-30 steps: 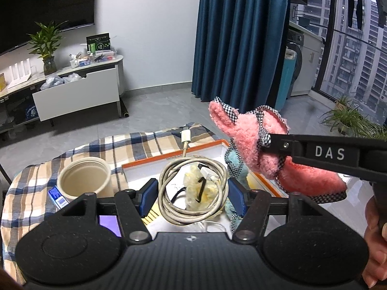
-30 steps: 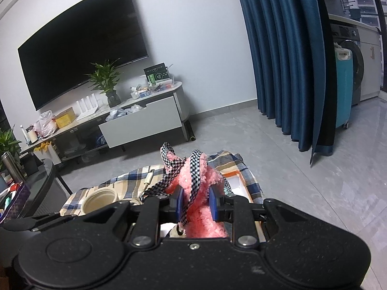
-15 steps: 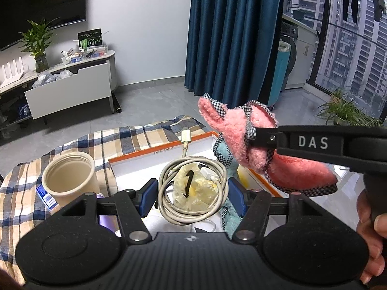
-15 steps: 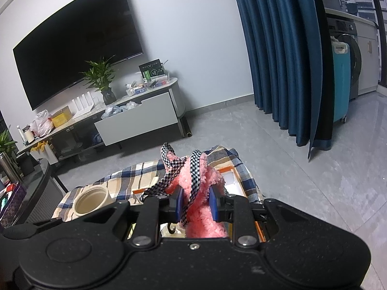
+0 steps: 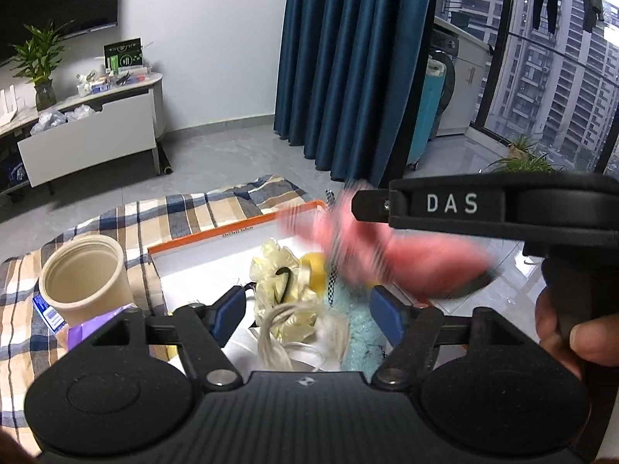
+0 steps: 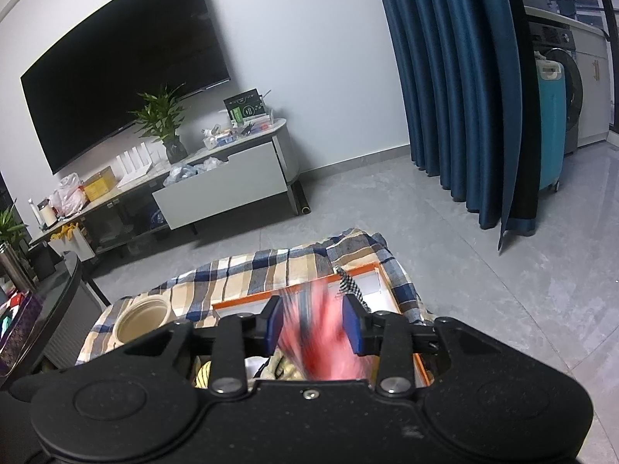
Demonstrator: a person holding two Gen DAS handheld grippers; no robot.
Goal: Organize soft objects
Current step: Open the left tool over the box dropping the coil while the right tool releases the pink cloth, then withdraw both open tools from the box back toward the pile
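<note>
The pink fluffy toy (image 6: 321, 344) sits right between the blue pads of the right gripper (image 6: 312, 326), above the white box with the orange rim (image 5: 232, 232). The toy is blurred in both views, so it looks to be dropping or swinging. Its long side runs across the left wrist view, from the box's far edge toward the right gripper's black arm, and its checked ribbon (image 6: 350, 284) sticks out past the pads.

The right gripper's jaws are opening. The toy is in the gap, but the pads do not seem to squeeze it any more (the blur makes this hard to be sure of). The box lies straight below the toy, so the toy should land there.

The left gripper (image 5: 307, 309) is low over the same box. Its jaws are opening too, and they hold nothing. Under them lie a pale yellow scrunchie (image 5: 276, 274), a coiled white cable (image 5: 284, 342) and a light blue fuzzy thing (image 5: 359, 328). A cream cup (image 5: 83, 274) stands left of the box on the checked cloth (image 5: 185, 212).
</note>
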